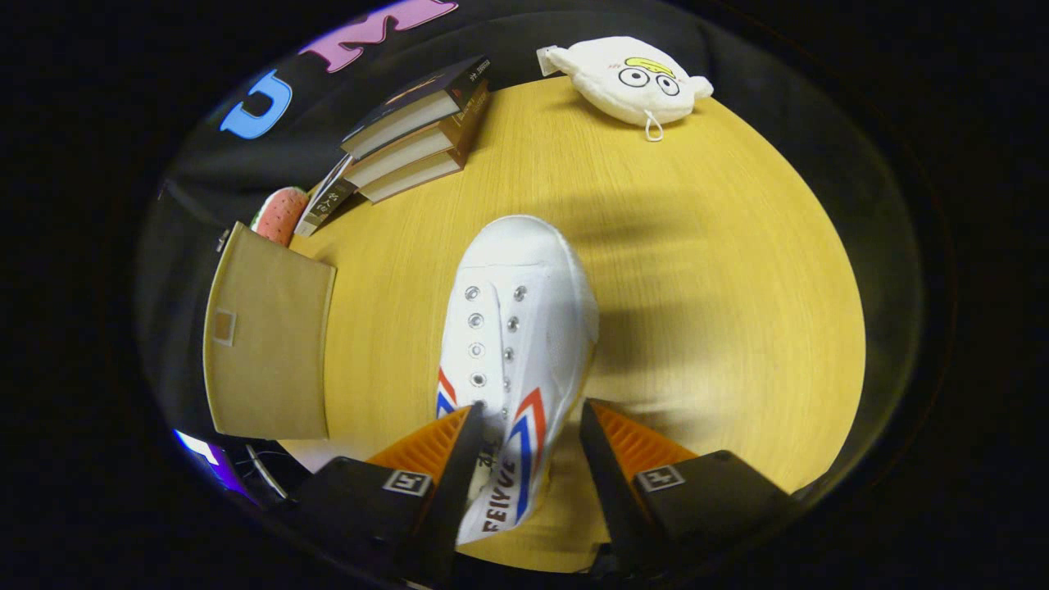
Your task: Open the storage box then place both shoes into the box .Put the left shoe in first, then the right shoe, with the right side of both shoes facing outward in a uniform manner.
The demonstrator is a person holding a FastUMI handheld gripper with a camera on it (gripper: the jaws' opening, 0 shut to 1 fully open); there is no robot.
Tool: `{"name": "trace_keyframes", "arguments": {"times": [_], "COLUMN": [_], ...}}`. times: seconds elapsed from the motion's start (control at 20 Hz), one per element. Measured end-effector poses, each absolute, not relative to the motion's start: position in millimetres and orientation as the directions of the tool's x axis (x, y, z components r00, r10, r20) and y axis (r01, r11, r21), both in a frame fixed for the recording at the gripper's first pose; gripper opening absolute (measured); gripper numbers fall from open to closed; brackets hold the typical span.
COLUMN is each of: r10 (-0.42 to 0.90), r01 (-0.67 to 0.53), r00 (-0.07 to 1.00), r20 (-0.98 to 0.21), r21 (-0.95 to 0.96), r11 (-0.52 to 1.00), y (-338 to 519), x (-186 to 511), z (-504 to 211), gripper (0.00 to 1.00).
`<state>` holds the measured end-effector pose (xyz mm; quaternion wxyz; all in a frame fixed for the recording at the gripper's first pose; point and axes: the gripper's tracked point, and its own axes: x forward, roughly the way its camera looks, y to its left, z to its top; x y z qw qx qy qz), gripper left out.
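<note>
A white canvas shoe [516, 328] with red and blue stripes on its side lies on the wooden table [721, 270], toe pointing away from me. Its heel end sits between the fingers of my gripper [531, 410]. The left fingertip [469, 426] touches the shoe near its lace eyelets and opening. The right fingertip [597, 426] stands a little off the striped side, with table showing in the gap. The jaws stand apart. A tan storage box [270, 352] shows a flat panel with a small square tag, left of the shoe. I cannot tell whether its lid is open.
Three stacked books [414, 131] lie beyond the box, a thin booklet [324, 205] leaning by them. A red strawberry-like plush [281, 215] sits behind the box. A white plush toy [635, 82] rests at the table's far edge.
</note>
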<state>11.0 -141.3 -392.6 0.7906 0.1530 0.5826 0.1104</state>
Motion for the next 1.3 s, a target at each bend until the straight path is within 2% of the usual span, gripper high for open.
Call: {"name": "trace_keyframes", "arguments": {"times": [0.05,0.15,0.2,0.3,0.45,0.55,0.65,0.95,1.3], "r10": [0.357,0.35,0.359,0.383,0.401,0.422,0.43,0.443,0.438], "r01": [0.0,0.03,0.076,0.107,0.154,0.197,0.234,0.212,0.1], "r00": [0.294,0.295,0.282,0.28,0.289,0.296,0.307,0.352,0.45], "r20": [-0.887,-0.889,-0.89,-0.88,-0.869,-0.857,-0.849,-0.825,-0.779], "r21": [0.374,0.375,0.394,0.426,0.456,0.488,0.505,0.531,0.531], "r11": [0.928,0.926,0.916,0.899,0.877,0.851,0.831,0.82,0.842], "y": [-141.9,-149.4,-146.2,-148.2,-152.3,-148.0,-145.3,-128.8,-75.5], "x": [7.8,8.6,7.6,7.8,9.3,6.5,6.6,4.3,17.7], "z": [-389.7,-390.6,-396.4,-390.2,-387.3,-386.0,-380.5,-331.7,-229.3], "gripper": [0.64,0.61,0.42,0.38,0.18,0.12,0.12,0.11,0.11]}}
